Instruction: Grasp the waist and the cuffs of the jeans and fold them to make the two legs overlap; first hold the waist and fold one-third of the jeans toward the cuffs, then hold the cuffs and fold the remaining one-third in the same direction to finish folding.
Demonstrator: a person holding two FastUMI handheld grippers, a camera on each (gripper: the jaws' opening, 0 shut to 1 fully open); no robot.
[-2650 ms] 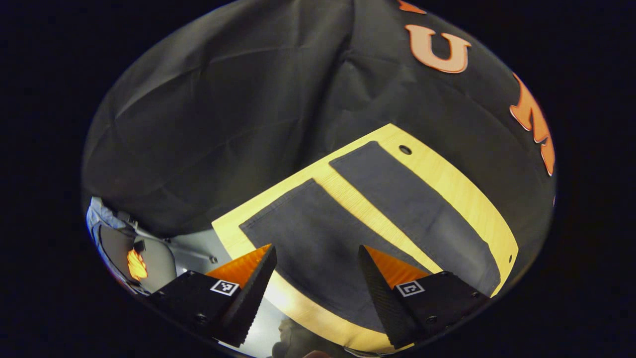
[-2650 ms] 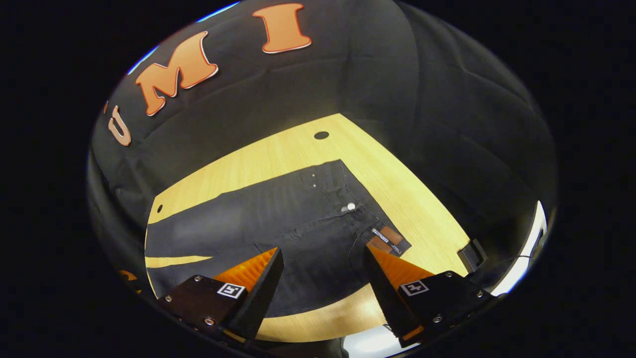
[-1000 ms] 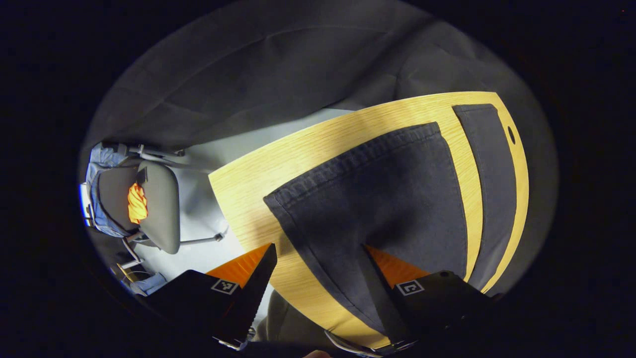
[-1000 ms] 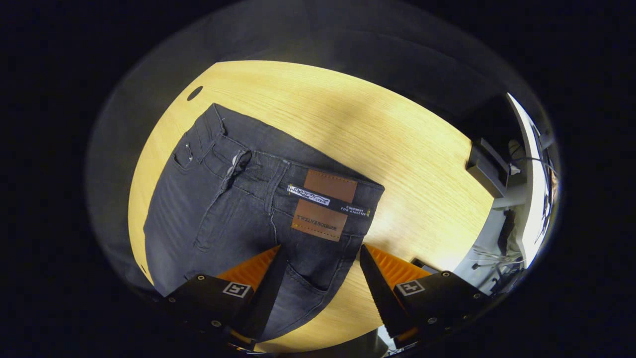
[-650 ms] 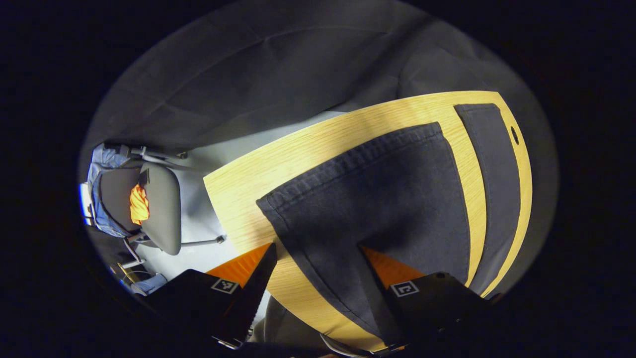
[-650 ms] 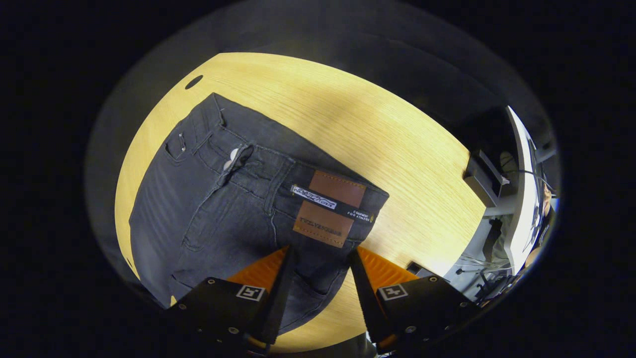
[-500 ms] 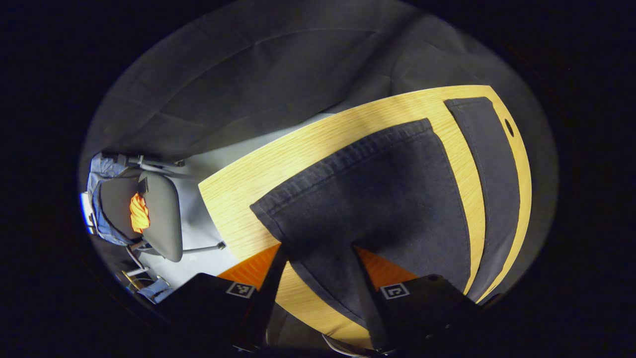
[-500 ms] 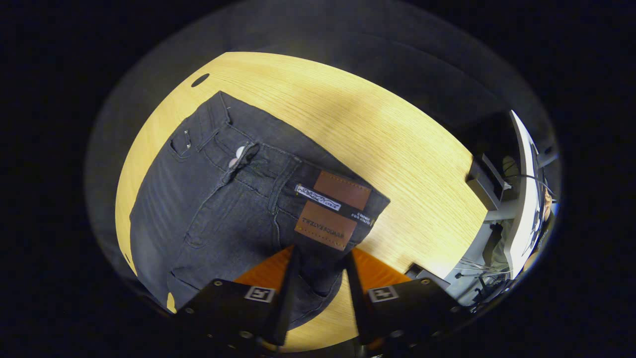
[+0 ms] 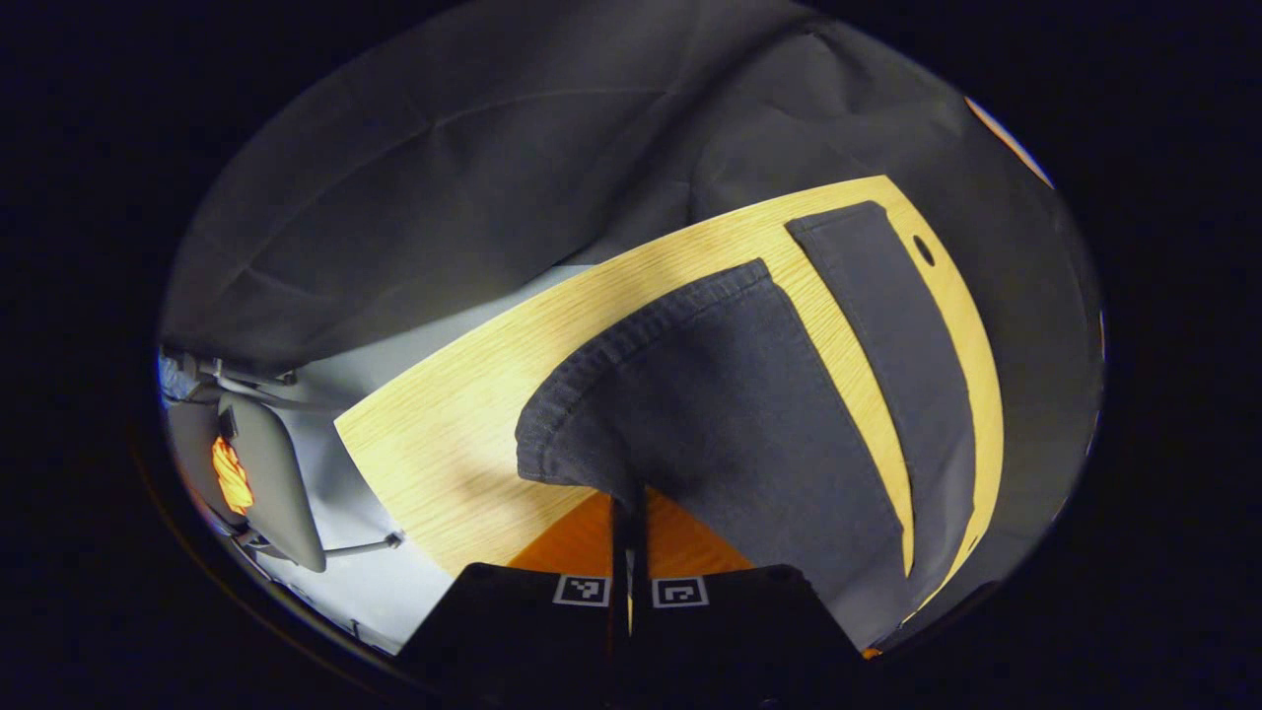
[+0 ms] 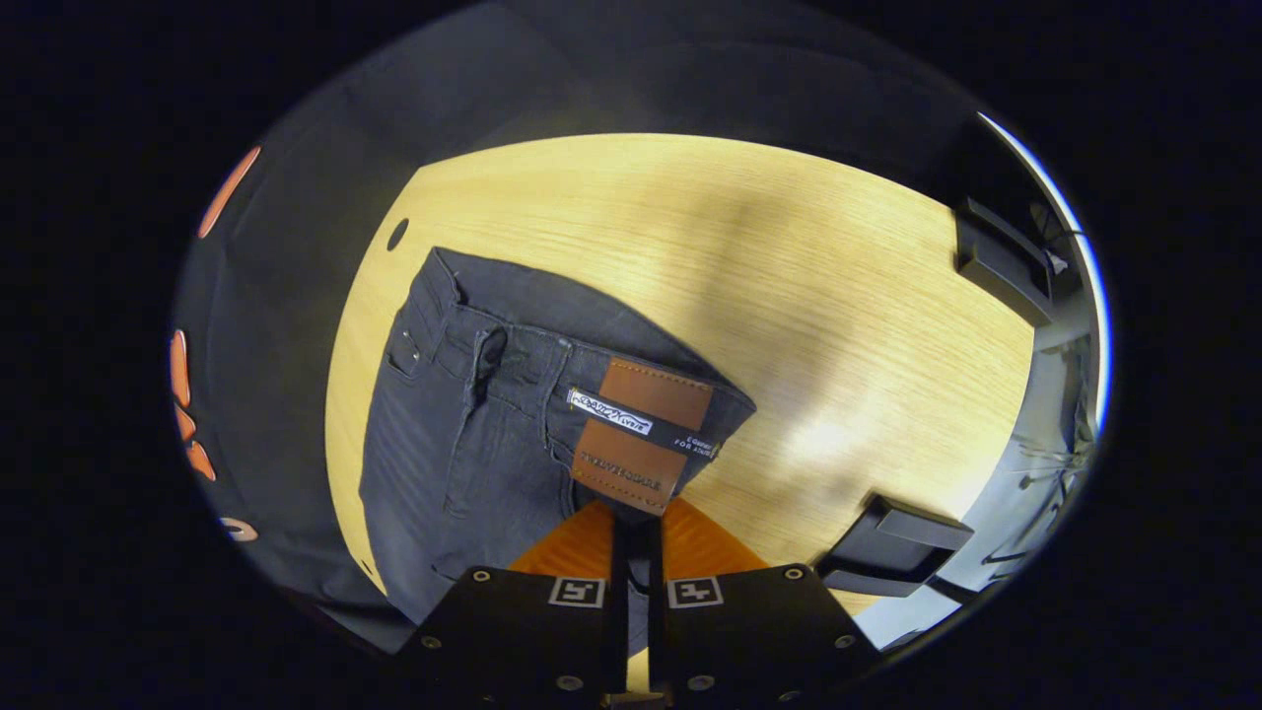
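both grippers are pinched onto the near edge of the jeans: the left gripper has its fingers together on the near cuff, and the right gripper has its fingers clamped on the waist just below the brown patch. the step in hand looks like the lengthwise fold, bringing the near leg over the far leg. to do it well, i'd lift both ends evenly so the cloth doesn't sag in the middle, carry them toward the far side together, and set the near cuff down square on the far one, edges matched. uneven height would likely twist the leg. the jeans are dark grey denim, lying flat and front up on the table, with waist at the right end and legs spread apart, bare wood showing between them. the held cuff already curls up off the wood, its stitched hem showing.
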